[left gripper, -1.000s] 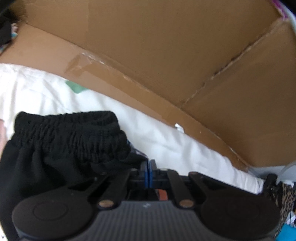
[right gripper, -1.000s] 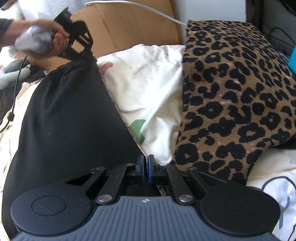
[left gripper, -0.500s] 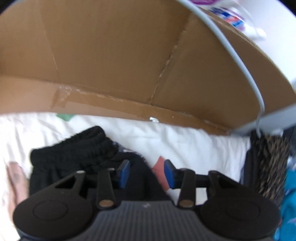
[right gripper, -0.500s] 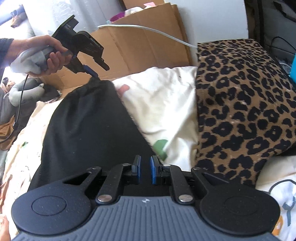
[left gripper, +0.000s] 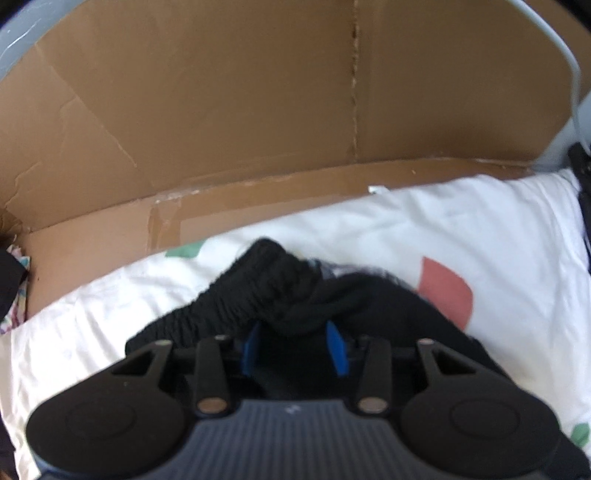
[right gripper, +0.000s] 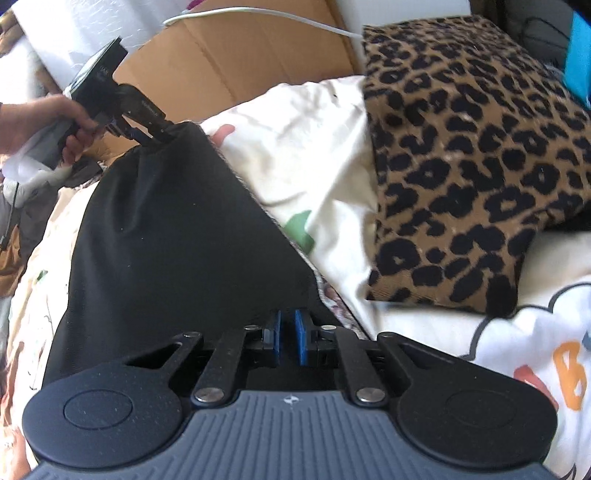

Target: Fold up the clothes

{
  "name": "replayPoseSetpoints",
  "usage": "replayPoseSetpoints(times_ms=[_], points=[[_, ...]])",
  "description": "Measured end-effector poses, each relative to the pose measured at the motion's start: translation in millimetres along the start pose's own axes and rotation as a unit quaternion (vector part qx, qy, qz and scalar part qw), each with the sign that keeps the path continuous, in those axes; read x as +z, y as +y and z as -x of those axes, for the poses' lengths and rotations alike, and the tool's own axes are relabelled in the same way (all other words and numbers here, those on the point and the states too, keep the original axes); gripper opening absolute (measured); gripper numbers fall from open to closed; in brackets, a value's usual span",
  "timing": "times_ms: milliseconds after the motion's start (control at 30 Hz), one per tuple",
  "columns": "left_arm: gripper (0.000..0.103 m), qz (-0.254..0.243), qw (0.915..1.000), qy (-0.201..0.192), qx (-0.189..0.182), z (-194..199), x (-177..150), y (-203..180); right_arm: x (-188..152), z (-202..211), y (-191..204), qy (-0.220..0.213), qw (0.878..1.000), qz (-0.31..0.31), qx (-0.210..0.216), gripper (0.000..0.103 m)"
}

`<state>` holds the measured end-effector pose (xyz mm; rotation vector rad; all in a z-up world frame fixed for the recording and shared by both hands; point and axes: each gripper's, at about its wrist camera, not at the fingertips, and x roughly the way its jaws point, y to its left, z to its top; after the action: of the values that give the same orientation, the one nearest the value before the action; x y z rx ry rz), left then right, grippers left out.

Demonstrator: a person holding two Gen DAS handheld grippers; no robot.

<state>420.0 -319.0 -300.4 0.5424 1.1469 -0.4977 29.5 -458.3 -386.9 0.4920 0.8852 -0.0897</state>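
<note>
A black garment [right gripper: 166,240] with a gathered elastic waistband [left gripper: 266,291] lies spread on a white printed sheet [right gripper: 303,147]. In the left wrist view my left gripper [left gripper: 293,345] points steeply down at the waistband. Its blue pads [left gripper: 336,347] stand well apart, with a bunch of black cloth between them and no pressure on it. The right wrist view shows that gripper [right gripper: 151,129], in a person's hand [right gripper: 33,118], at the garment's far peaked corner. My right gripper [right gripper: 288,339] sits at the near hem. Its jaws are opening to a narrow gap over the black cloth.
A flattened cardboard sheet [left gripper: 258,110] stands along the far side of the bed. A leopard-print cushion [right gripper: 461,166] lies right of the garment. A white cable [right gripper: 258,14] runs over the cardboard. Loose clothes [right gripper: 14,251] lie at the left edge.
The left gripper let go of the waistband, opened and rolled, rose briefly, and now sits with open jaws over the waistband. The right gripper's pads parted slightly from the hem.
</note>
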Motion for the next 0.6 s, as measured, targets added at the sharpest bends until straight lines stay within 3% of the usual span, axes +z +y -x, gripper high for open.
replayPoseSetpoints(times_ms=[400, 600], points=[[0.052, -0.027, 0.9990, -0.019, 0.029, -9, 9, -16, 1, 5, -9, 0.000, 1.000, -0.013, -0.017, 0.011], [0.050, -0.040, 0.9985, -0.033, -0.015, 25, -7, -7, -2, 10, -12, -0.009, 0.999, -0.019, -0.027, 0.011]])
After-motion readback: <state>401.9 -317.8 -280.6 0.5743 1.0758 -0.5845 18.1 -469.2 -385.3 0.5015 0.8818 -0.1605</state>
